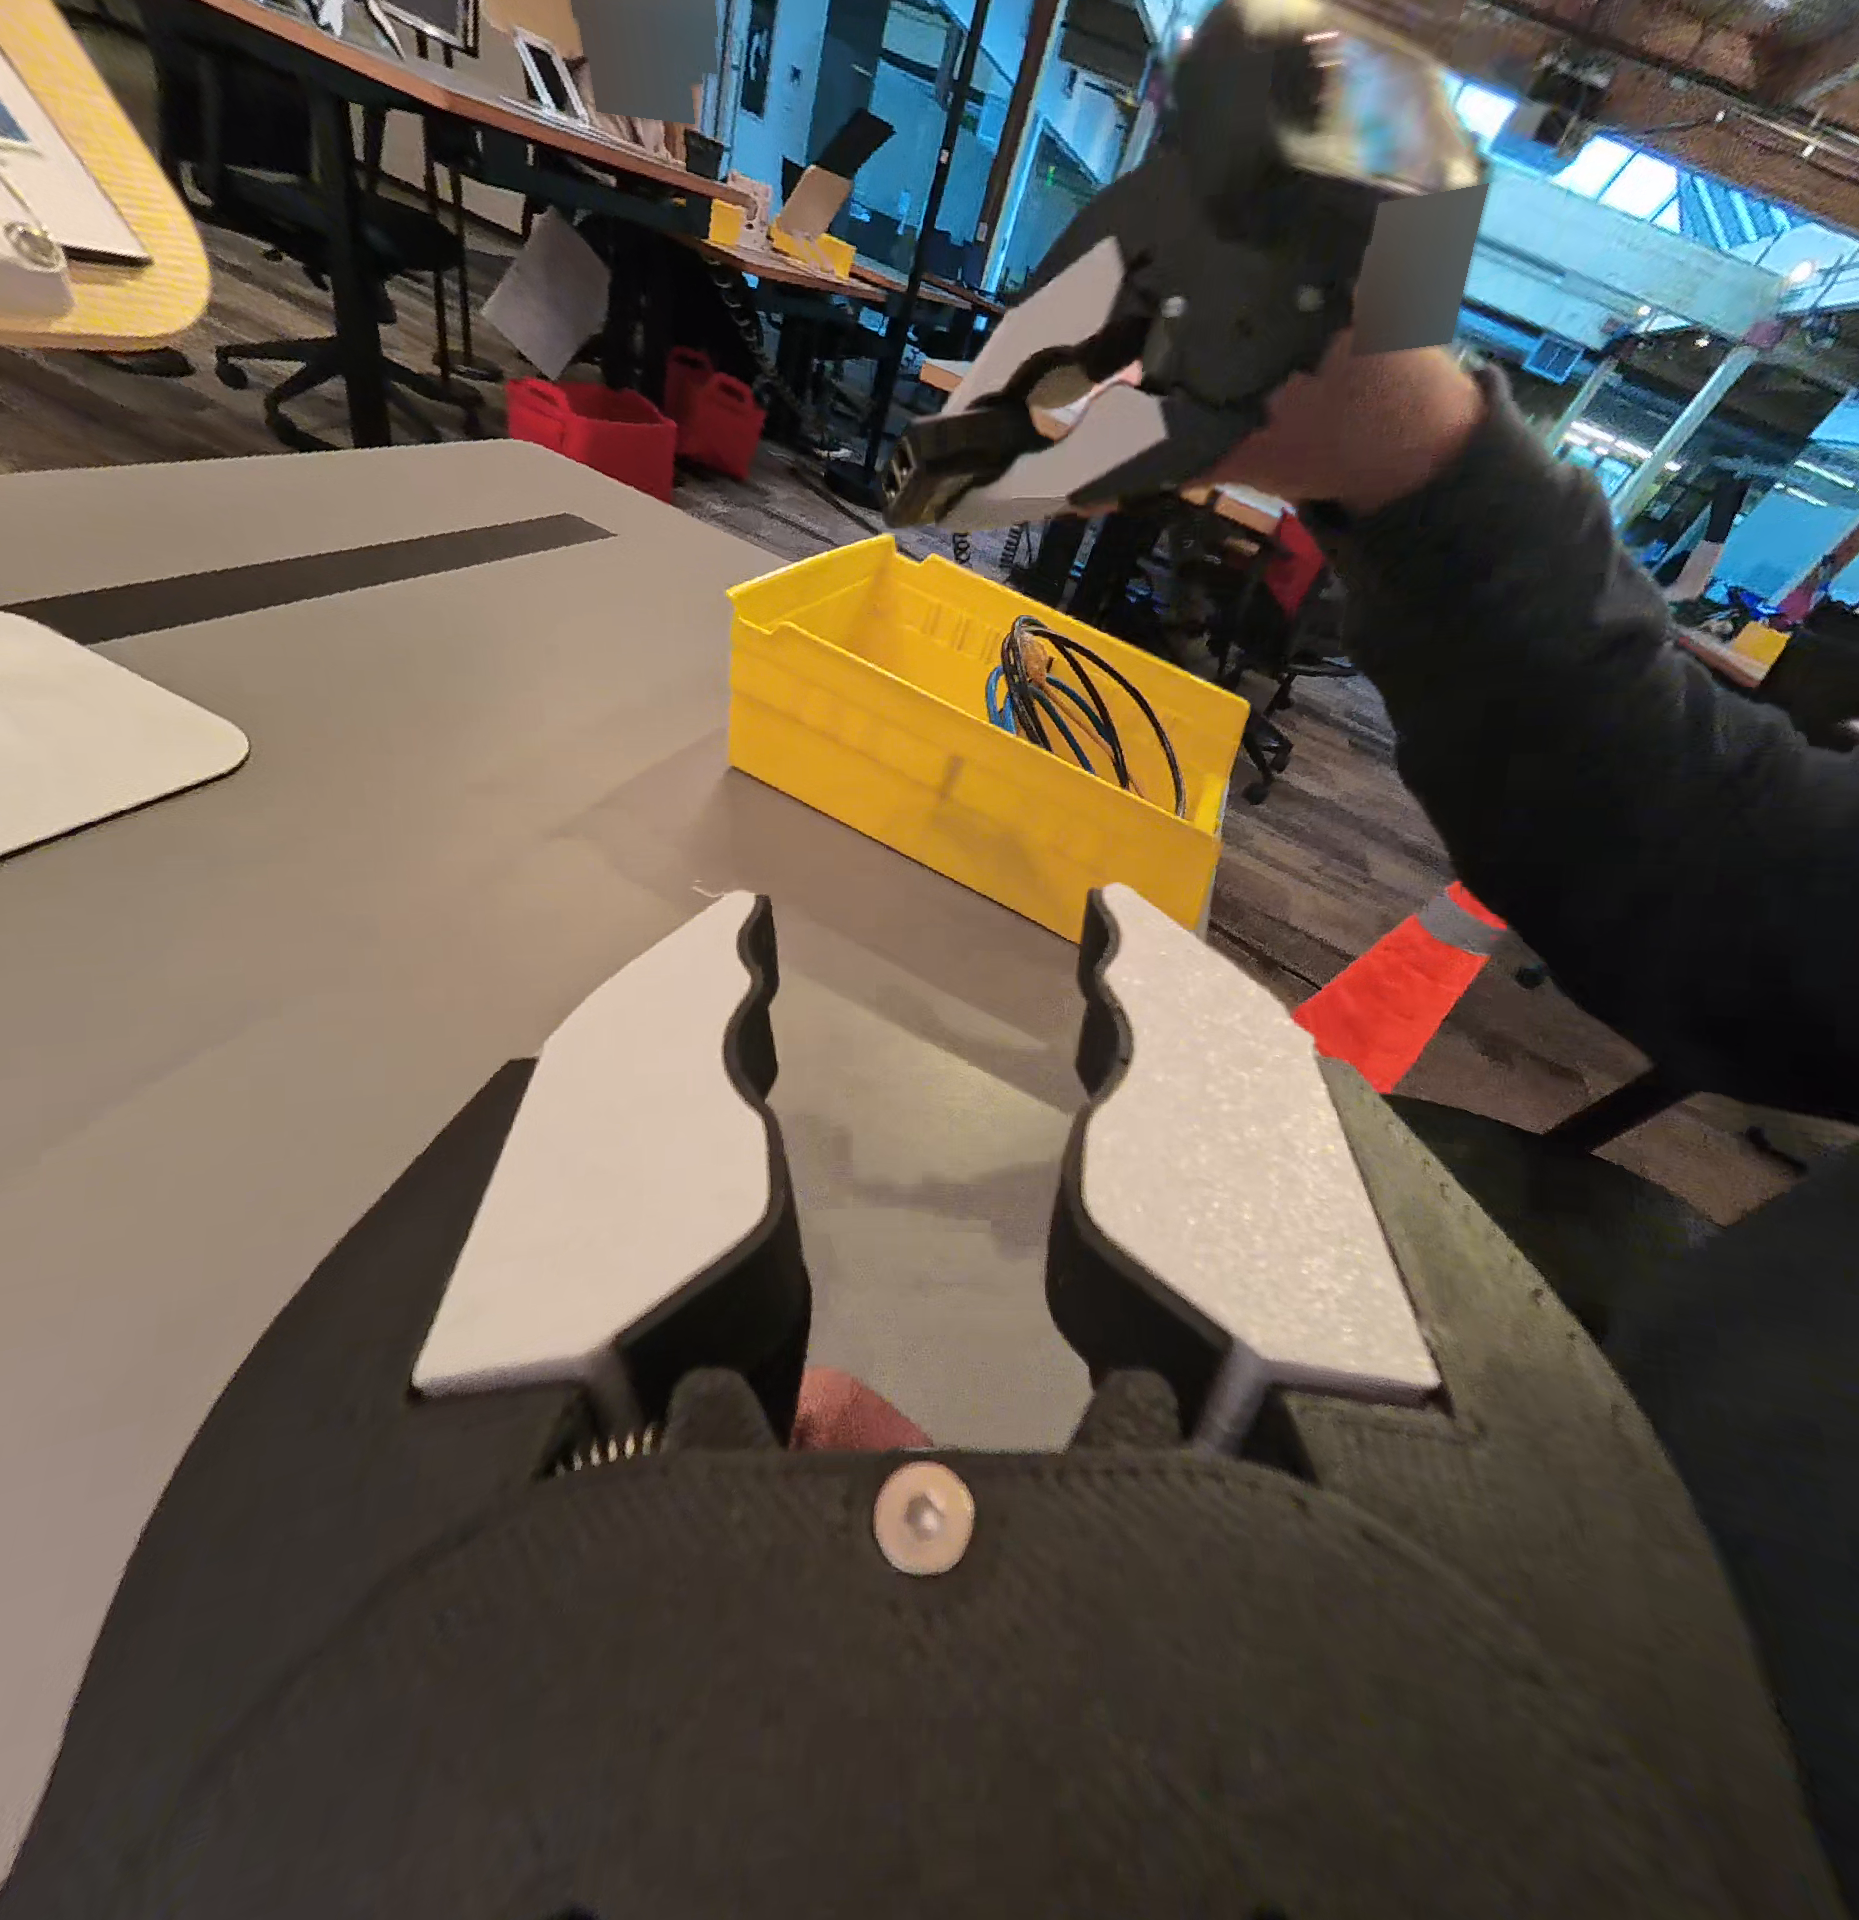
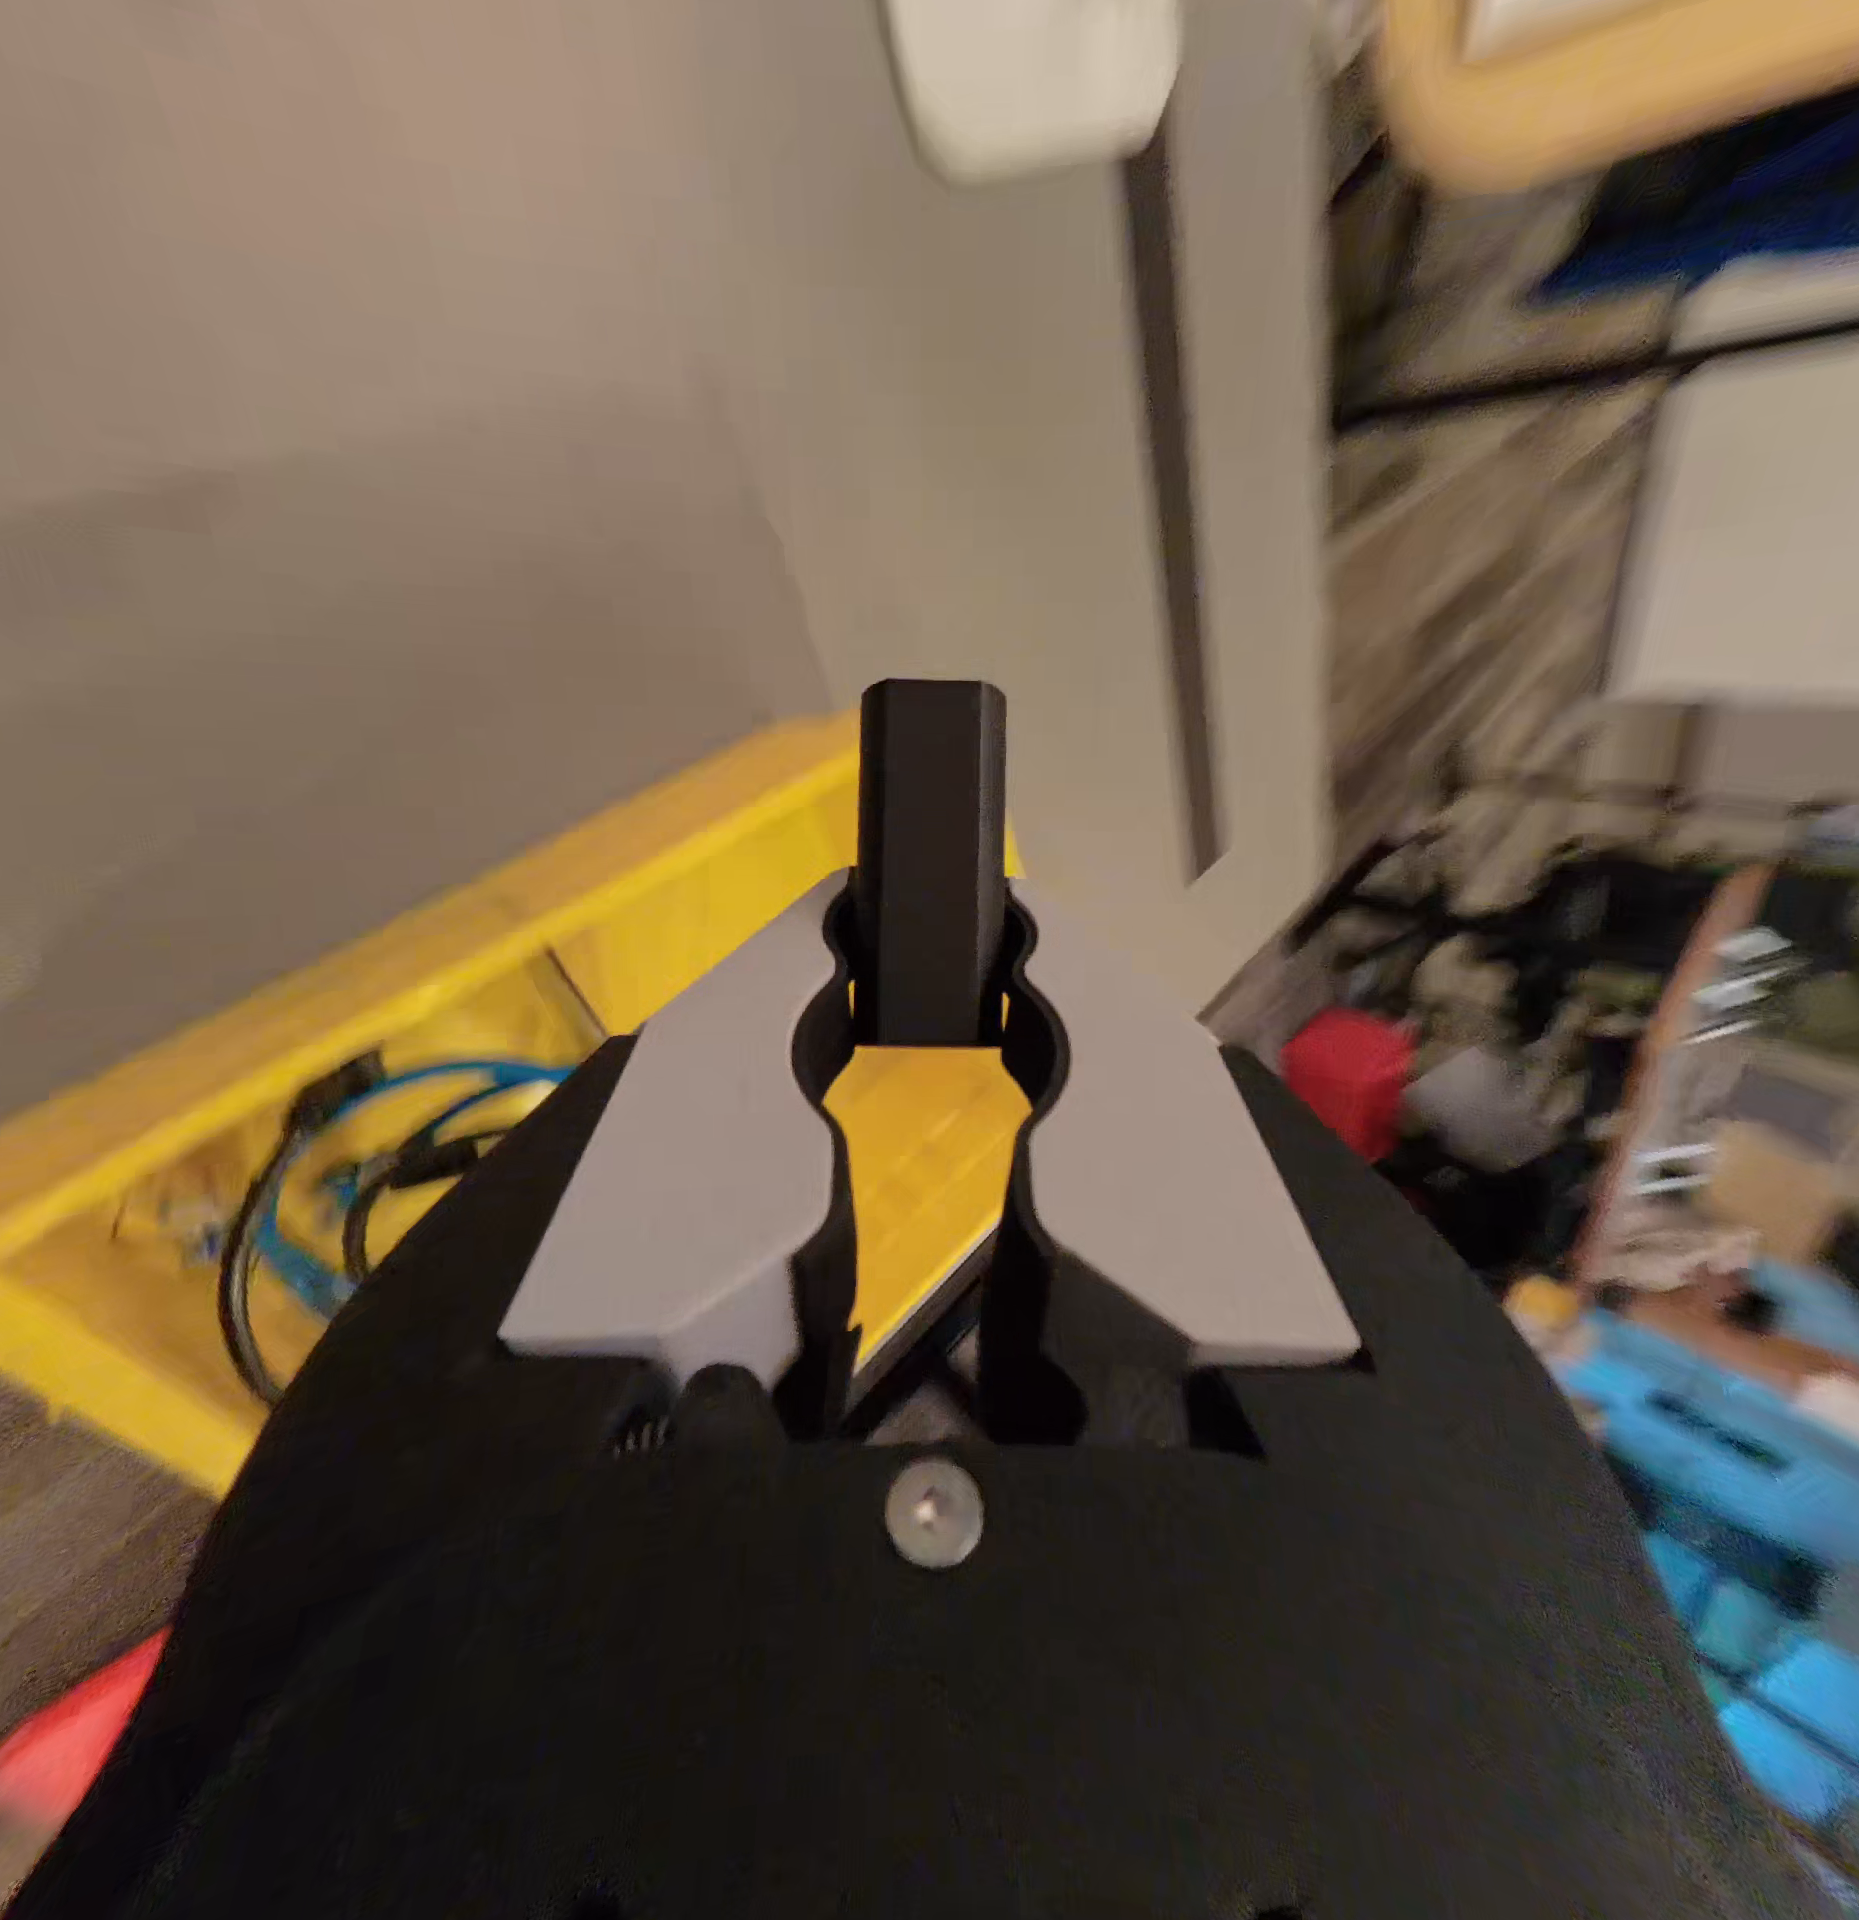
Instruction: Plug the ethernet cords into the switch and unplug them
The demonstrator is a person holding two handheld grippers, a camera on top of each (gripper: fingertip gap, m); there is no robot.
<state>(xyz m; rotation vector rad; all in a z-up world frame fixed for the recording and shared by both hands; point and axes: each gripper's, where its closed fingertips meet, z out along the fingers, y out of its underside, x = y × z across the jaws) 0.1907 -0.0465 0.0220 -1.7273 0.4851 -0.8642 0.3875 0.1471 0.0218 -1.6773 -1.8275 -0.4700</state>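
The right claw (image 1: 1008,447) grips the black switch (image 1: 940,468) in the air above the yellow bin (image 1: 904,748) at the tabletop's (image 1: 385,748) far edge, long axis running out past its fingertips. The ethernet cords (image 1: 1086,707) lie coiled in that bin, ahead of the open, empty left claw (image 1: 930,914), likely the nearer one.

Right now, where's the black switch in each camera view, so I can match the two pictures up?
Left wrist view: the switch is upper centre-right, held in the air by the right gripper, above the bin.
Right wrist view: the switch is dead centre, sticking out past the fingertips.
Shared landmark: the yellow bin holding cords.
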